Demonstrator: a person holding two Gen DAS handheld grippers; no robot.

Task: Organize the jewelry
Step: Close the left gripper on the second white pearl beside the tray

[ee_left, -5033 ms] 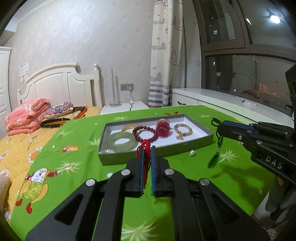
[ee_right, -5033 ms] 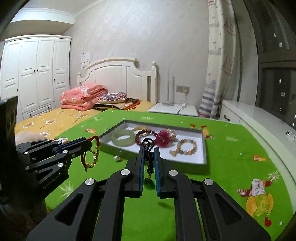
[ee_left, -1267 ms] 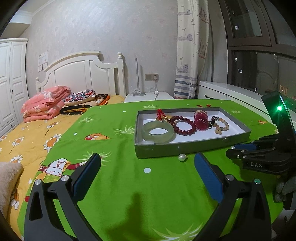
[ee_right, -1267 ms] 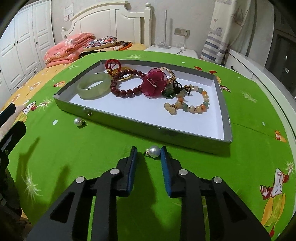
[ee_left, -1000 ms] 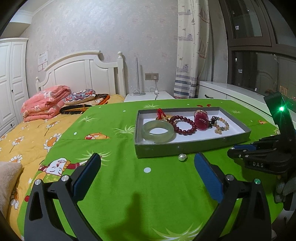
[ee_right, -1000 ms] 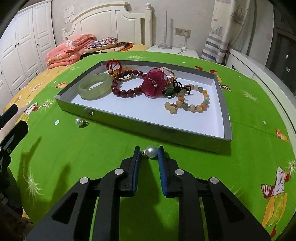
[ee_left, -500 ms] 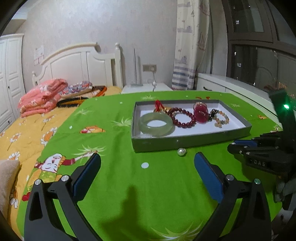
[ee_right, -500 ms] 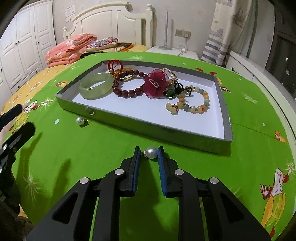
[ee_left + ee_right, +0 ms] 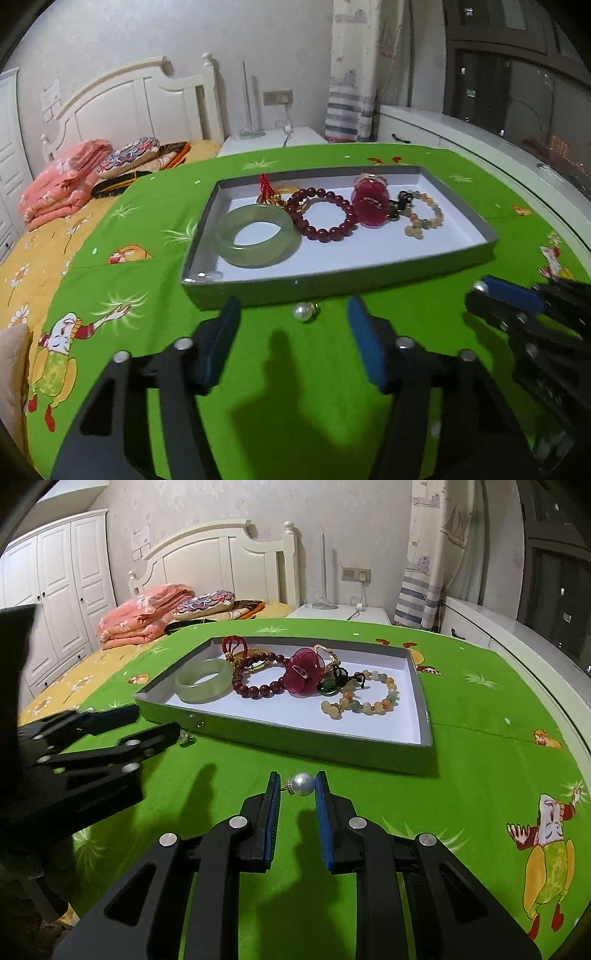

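Observation:
A grey tray on the green cloth holds a jade bangle, a dark red bead bracelet, a red flower piece and a pale beaded bracelet. My left gripper is open and low over the cloth, its fingers on either side of a loose pearl earring in front of the tray. My right gripper is shut on a second pearl earring, held just above the cloth.
The green cartoon cloth ends at a rounded edge on the right, next to a white cabinet. A bed with a yellow sheet and folded pink bedding lies left. Behind stand a nightstand and a curtain.
My left gripper has moved forward and down to the loose pearl earring, and its fingers have narrowed around it. My right gripper, which shut on its pearl a second ago, has lifted slightly.

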